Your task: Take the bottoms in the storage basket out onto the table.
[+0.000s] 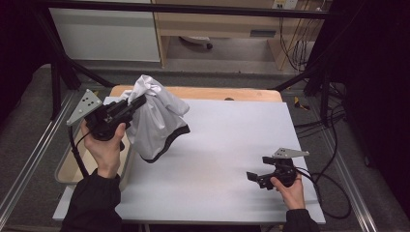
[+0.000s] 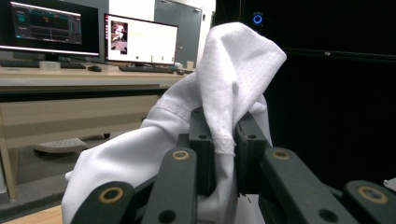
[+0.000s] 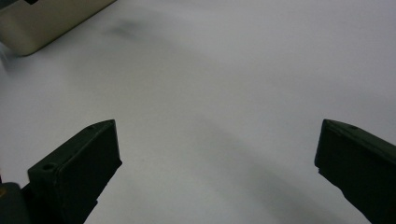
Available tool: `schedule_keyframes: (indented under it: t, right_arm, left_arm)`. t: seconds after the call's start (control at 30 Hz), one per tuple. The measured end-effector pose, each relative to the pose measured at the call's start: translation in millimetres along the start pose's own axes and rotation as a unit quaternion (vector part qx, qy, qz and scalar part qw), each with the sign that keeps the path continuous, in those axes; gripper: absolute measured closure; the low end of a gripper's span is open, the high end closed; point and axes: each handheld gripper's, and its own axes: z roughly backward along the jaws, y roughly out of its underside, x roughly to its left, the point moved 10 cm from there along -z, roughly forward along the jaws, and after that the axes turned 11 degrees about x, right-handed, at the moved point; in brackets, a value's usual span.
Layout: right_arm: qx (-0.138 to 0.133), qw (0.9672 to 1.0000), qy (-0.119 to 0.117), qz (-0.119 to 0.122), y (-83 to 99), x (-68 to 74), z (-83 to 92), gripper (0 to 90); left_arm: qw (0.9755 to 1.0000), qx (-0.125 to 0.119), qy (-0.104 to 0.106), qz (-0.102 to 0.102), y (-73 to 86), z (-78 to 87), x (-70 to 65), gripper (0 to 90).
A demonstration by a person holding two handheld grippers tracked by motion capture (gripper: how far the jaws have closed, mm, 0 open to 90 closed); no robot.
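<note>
High view overhead, facing forward-down on white table; left gripper view faces outward, right gripper view close over table

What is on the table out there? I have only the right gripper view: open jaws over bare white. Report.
Observer: The left gripper holds a white cloth lifted at the table's left side.
Operator: Confirm the grip.
Observer: In the left gripper view a fold of the cloth is pinched between the shut jaws.
Operator: Give its trim.
Observer: A dark band edges its hanging hem.
Operator: Place my gripper.
Observer: The right gripper sits low at the white table's near right.
</note>
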Motion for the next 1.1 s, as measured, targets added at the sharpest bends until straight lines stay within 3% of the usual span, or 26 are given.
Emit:
schedule_keyframes:
  t: [0.63, 1.1]
  right_arm:
    - [0.000, 1.0000, 0.000, 0.002, 0.0, -0.2, 0.6, 0.7]
    - [0.001, 1.0000, 0.001, 0.002, 0.2, -0.2, 0.3, 0.7]
  left_arm:
    - [0.9995, 0.016, 0.026, -0.003, 7.9, -30.7, -25.9, 79.2]
    - [0.9980, 0.044, 0.043, -0.011, 24.0, -59.5, -45.7, 79.2]
